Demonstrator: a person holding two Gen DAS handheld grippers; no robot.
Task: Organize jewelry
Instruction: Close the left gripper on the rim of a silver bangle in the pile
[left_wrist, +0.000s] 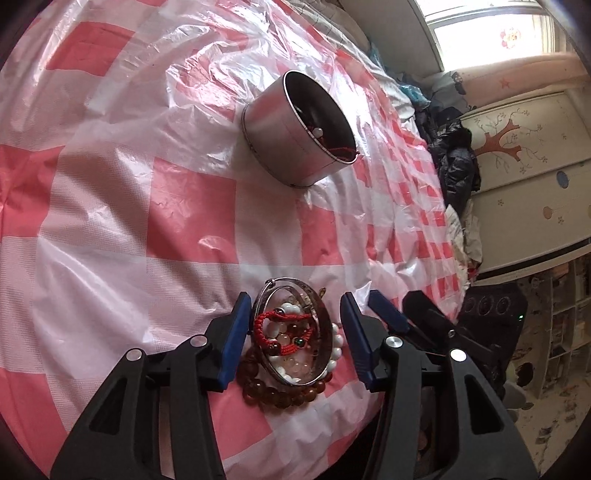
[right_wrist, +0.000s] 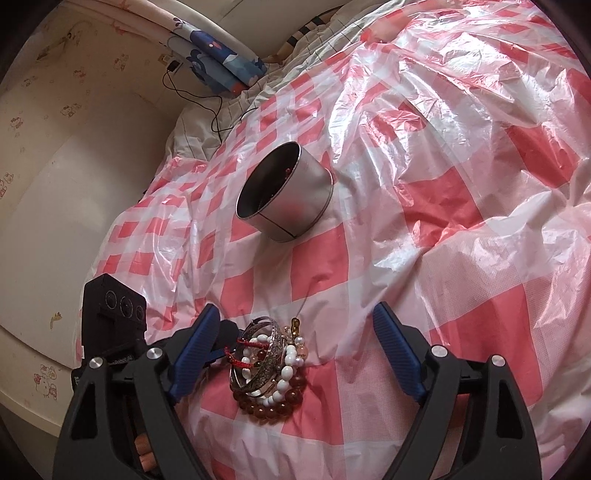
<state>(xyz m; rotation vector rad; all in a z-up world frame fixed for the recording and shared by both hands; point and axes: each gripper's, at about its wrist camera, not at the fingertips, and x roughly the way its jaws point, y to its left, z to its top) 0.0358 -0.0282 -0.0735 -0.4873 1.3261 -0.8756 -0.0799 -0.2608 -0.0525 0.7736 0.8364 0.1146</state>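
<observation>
I am looking down the left wrist view, where my left gripper (left_wrist: 291, 332) is straddling the jewelry pile (left_wrist: 291, 343) at lower centre; its blue fingers (left_wrist: 232, 339) are standing just beside the silver bangle (left_wrist: 291, 295), released, not visibly pressing. The metal tin (left_wrist: 291, 129) is sitting above, centre, on the pink checked plastic sheet (left_wrist: 110, 184). In the right wrist view, my right gripper (right_wrist: 295, 354) is spread wide around the same pile at lower centre, clear of it, the tin higher up at centre.
</observation>
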